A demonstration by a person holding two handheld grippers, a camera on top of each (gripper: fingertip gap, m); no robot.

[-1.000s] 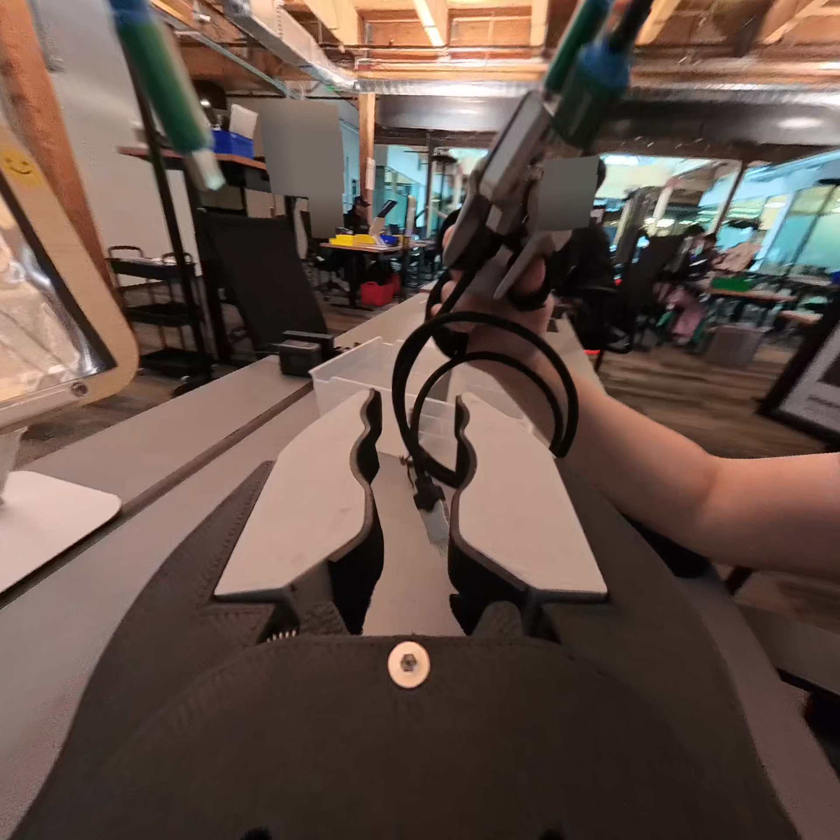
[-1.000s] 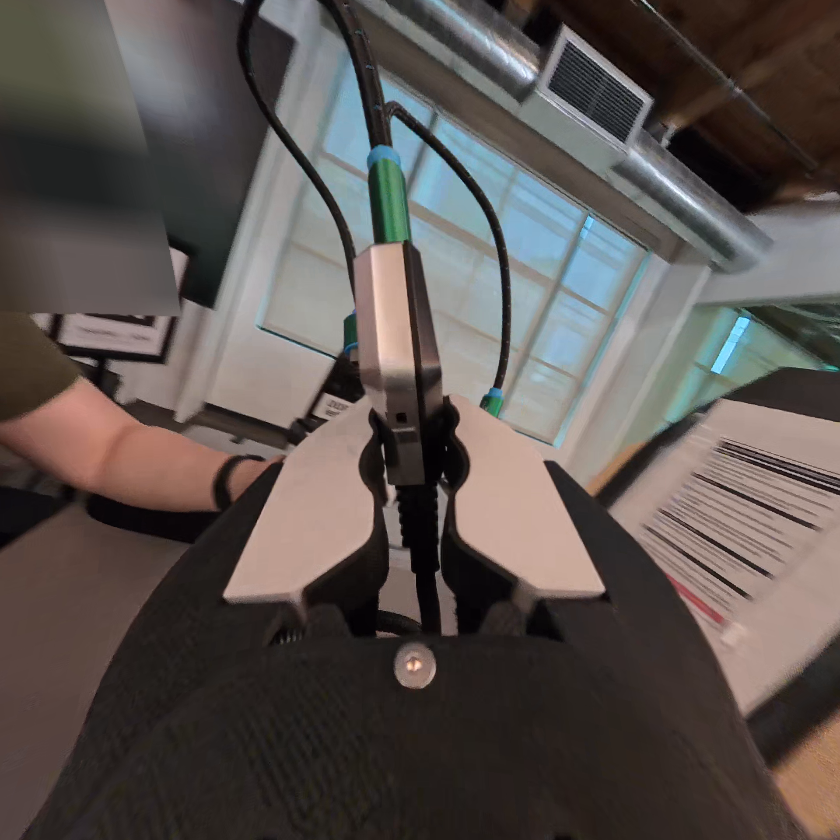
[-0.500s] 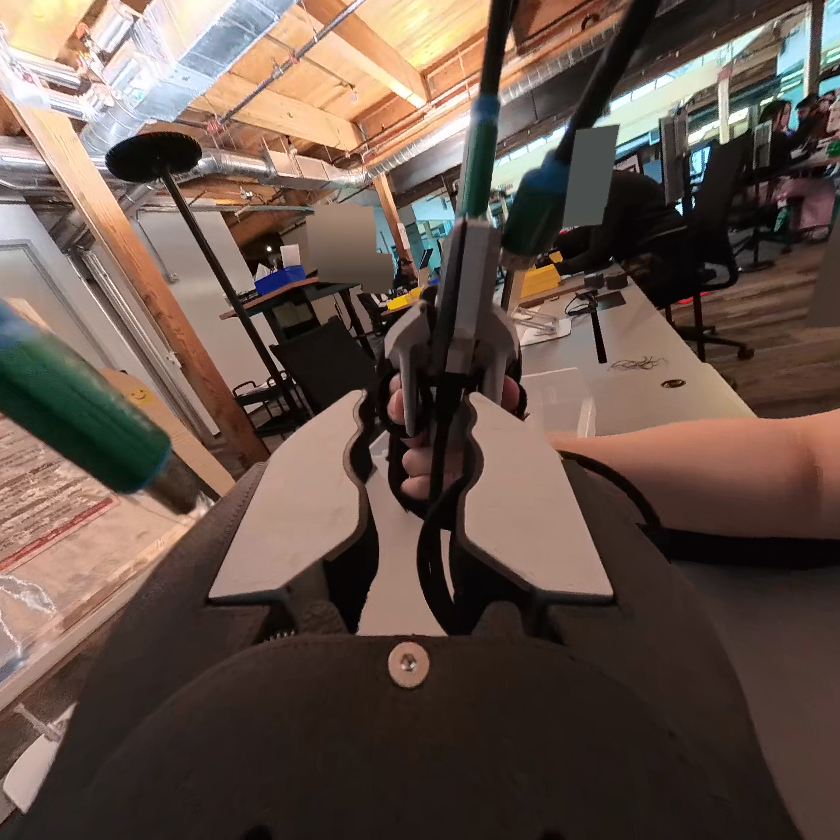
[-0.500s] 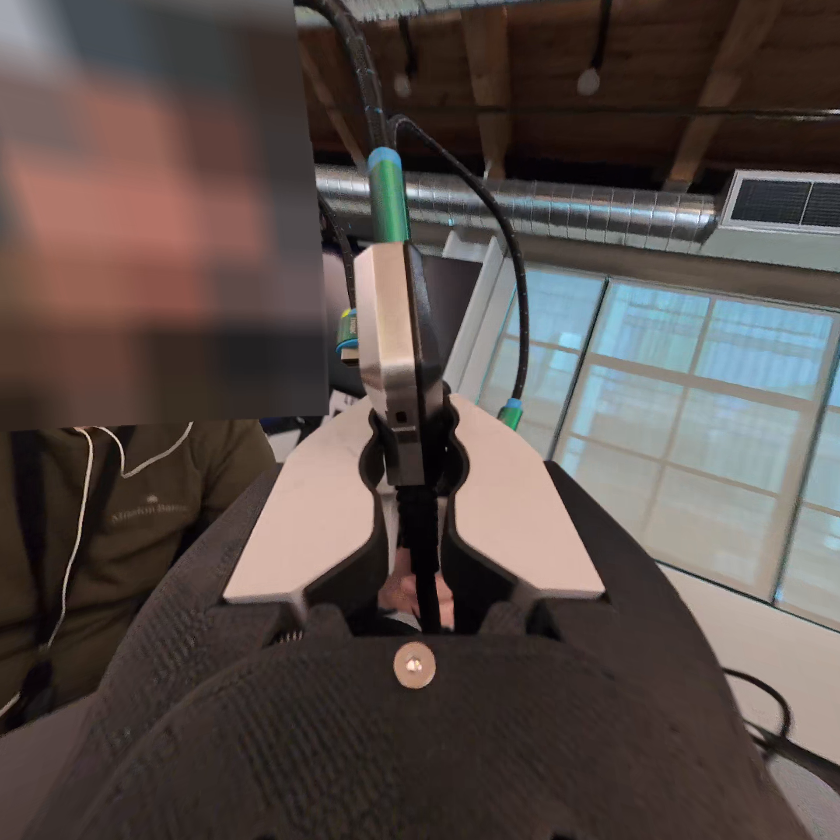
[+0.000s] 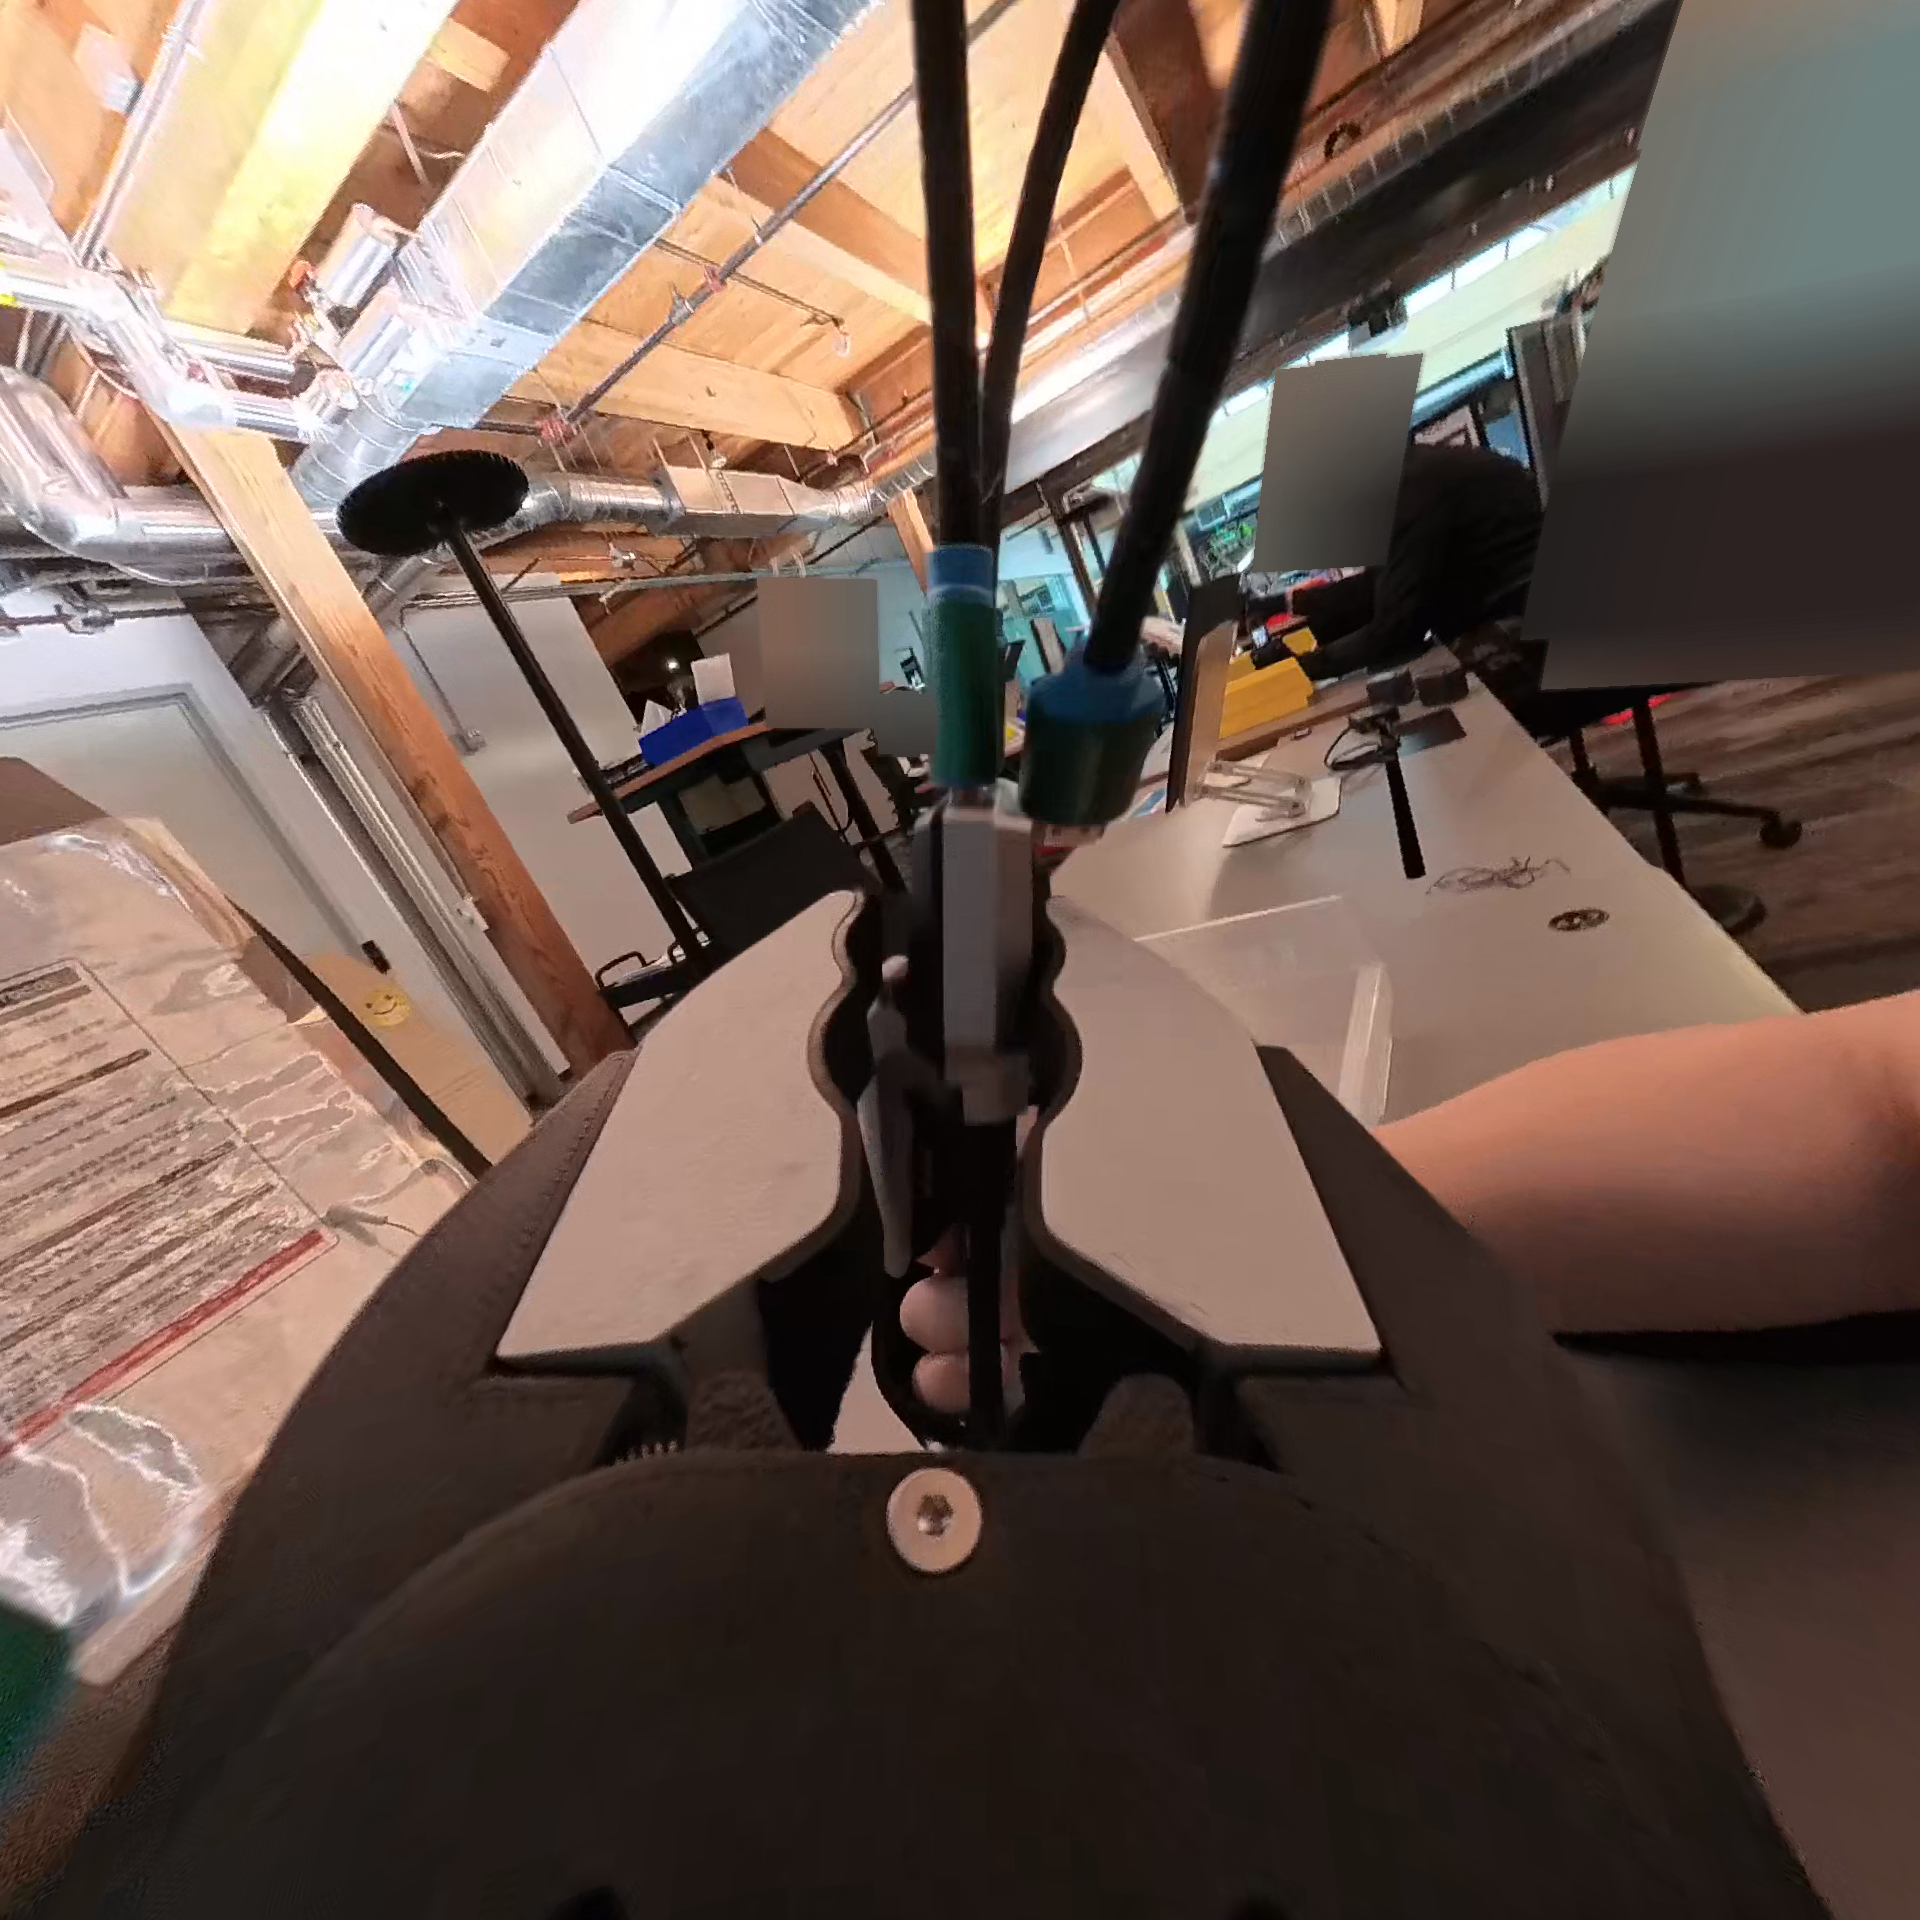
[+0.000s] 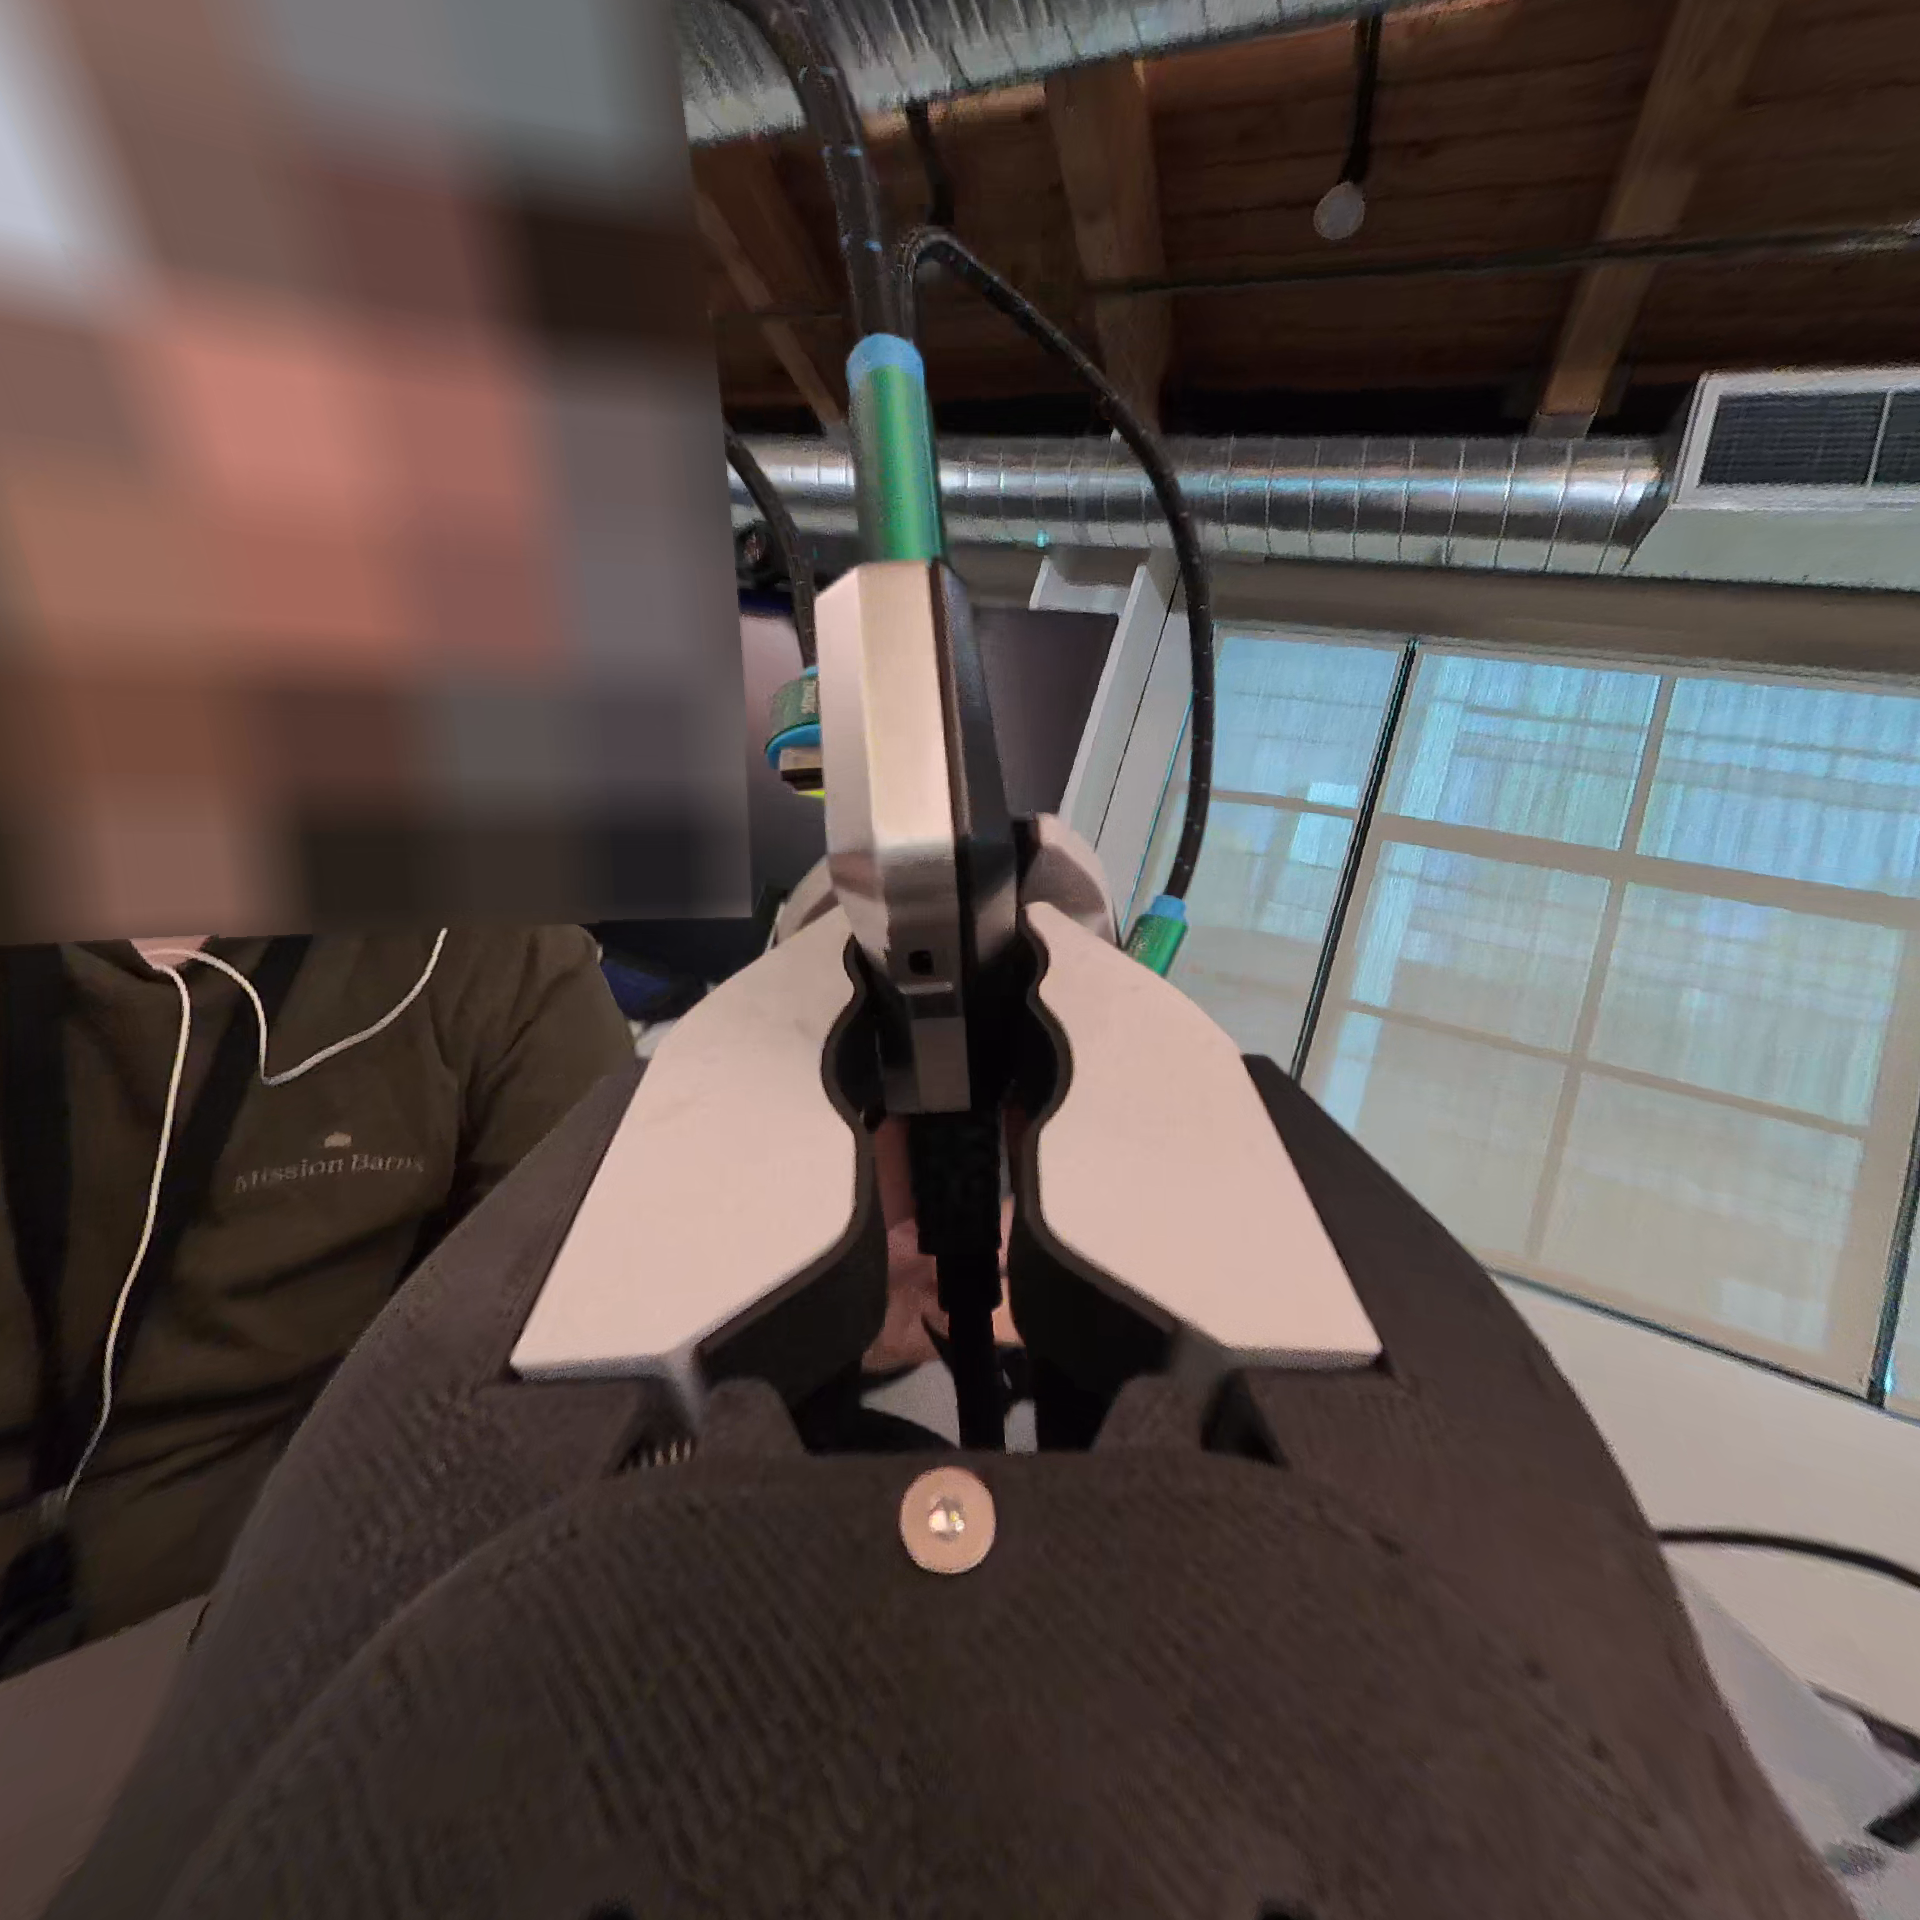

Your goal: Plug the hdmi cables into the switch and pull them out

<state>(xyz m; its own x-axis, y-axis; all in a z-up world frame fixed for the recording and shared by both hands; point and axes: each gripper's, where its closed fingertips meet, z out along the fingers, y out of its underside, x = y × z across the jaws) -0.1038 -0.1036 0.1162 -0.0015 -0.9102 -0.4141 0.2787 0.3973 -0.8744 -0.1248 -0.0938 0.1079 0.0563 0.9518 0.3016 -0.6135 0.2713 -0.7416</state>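
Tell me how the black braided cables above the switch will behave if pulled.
The cables probably flop: one bends in a loose arc. The switch looks rigid, clamped edge-on by the right gripper. The green plug likely resists; it appears seated.

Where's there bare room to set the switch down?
The white desk is bare between the clear bin and the small wire tangle, on the forearm's far side. It is crowded farther back, around the laptop stand and yellow bins.

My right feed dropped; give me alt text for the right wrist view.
The right gripper is shut on the silver switch, held upright. A green plug is seated in its top; two loose green plugs hang beside it.
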